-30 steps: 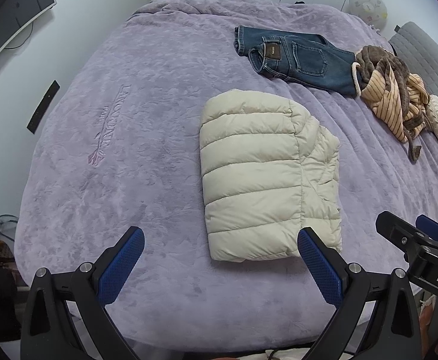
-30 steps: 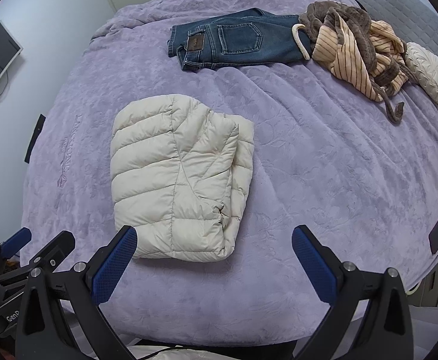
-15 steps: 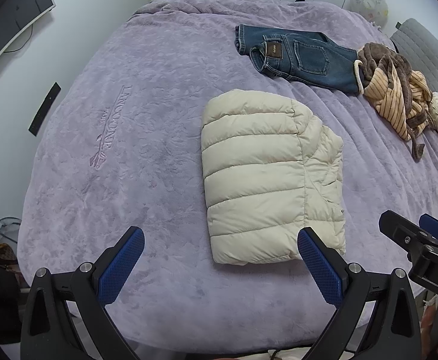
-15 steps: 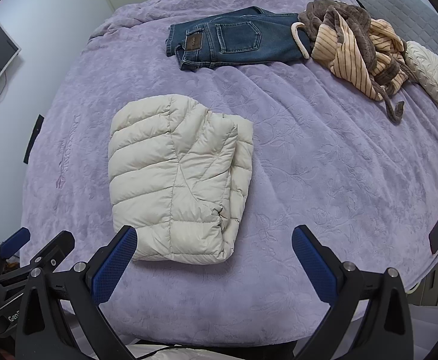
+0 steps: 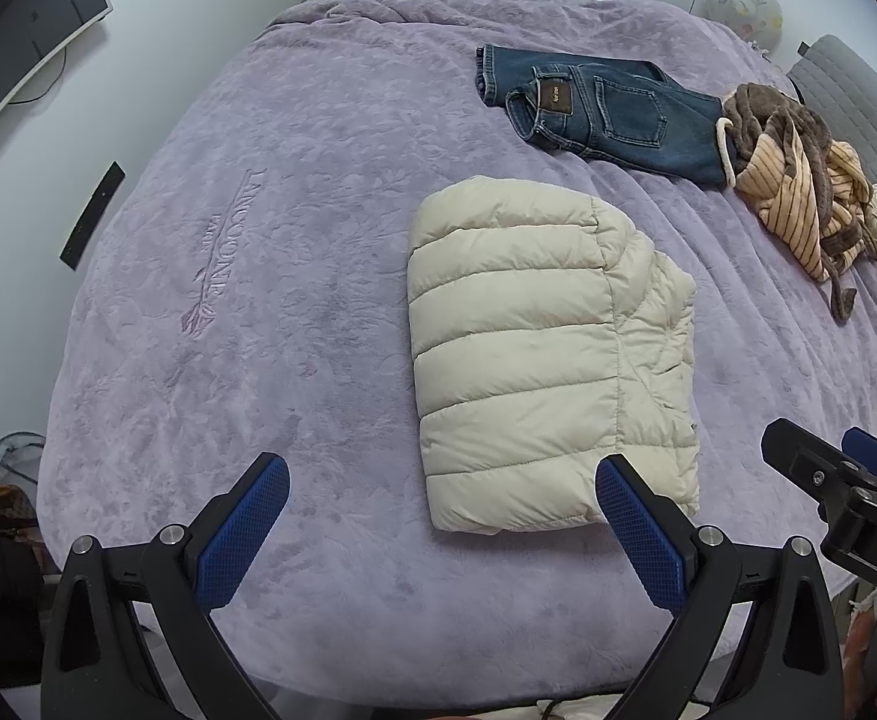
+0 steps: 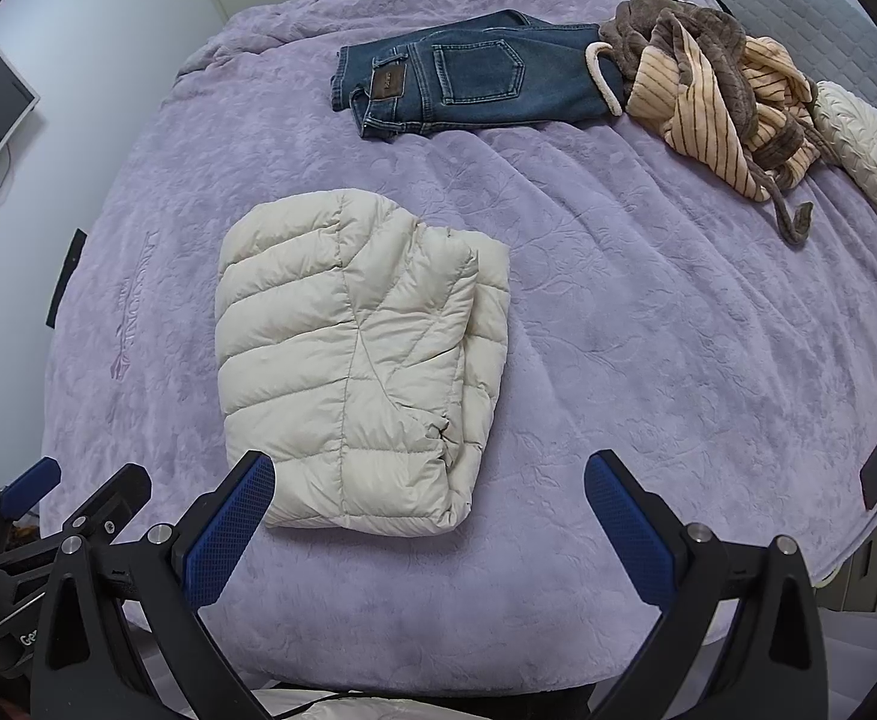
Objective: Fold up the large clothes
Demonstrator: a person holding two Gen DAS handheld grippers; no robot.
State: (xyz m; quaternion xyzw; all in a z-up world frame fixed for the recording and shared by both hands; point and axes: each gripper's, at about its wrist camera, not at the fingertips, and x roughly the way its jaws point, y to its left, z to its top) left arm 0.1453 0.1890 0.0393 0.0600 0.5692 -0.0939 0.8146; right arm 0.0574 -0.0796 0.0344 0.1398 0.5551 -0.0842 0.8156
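A cream quilted puffer jacket [image 5: 534, 354] lies folded into a rectangle on the purple bed cover [image 5: 270, 312]; it also shows in the right wrist view [image 6: 354, 360]. My left gripper [image 5: 438, 480] is open and empty, held above the bed's near edge, its right finger at the jacket's near end. My right gripper [image 6: 429, 477] is open and empty, its left finger over the jacket's near corner. Neither touches the jacket.
Folded blue jeans [image 5: 600, 111] [image 6: 468, 87] lie at the far side. A crumpled brown and striped robe [image 5: 798, 180] [image 6: 714, 90] and a cream cushion [image 6: 864, 147] lie at the right. A monitor [image 5: 12, 54] hangs on the left wall.
Both grippers have drifted slightly back from the bed, so the jacket sits a little farther away in view. Both stay open. The jacket has not moved.
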